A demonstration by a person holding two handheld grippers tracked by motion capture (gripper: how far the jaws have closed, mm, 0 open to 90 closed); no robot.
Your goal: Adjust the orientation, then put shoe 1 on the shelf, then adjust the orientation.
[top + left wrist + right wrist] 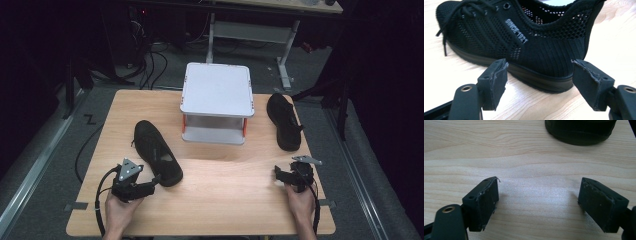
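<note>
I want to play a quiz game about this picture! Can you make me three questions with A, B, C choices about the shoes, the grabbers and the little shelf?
1. Where is the white shelf?
A. Near the table's far edge, in the middle
B. On the floor
C. Beside the person's hands

2. How many black shoes lie on the table?
A. One
B. Two
C. Four

3. How is the left gripper?
A. Shut on a lace
C. Holding the shelf
B. Open, its jaws apart before the left shoe

Answers:
1 A: the shelf stands at the back, between the shoes.
2 B: the left shoe and the right shoe.
3 B: both jaws stand wide, gripping nothing.
</note>
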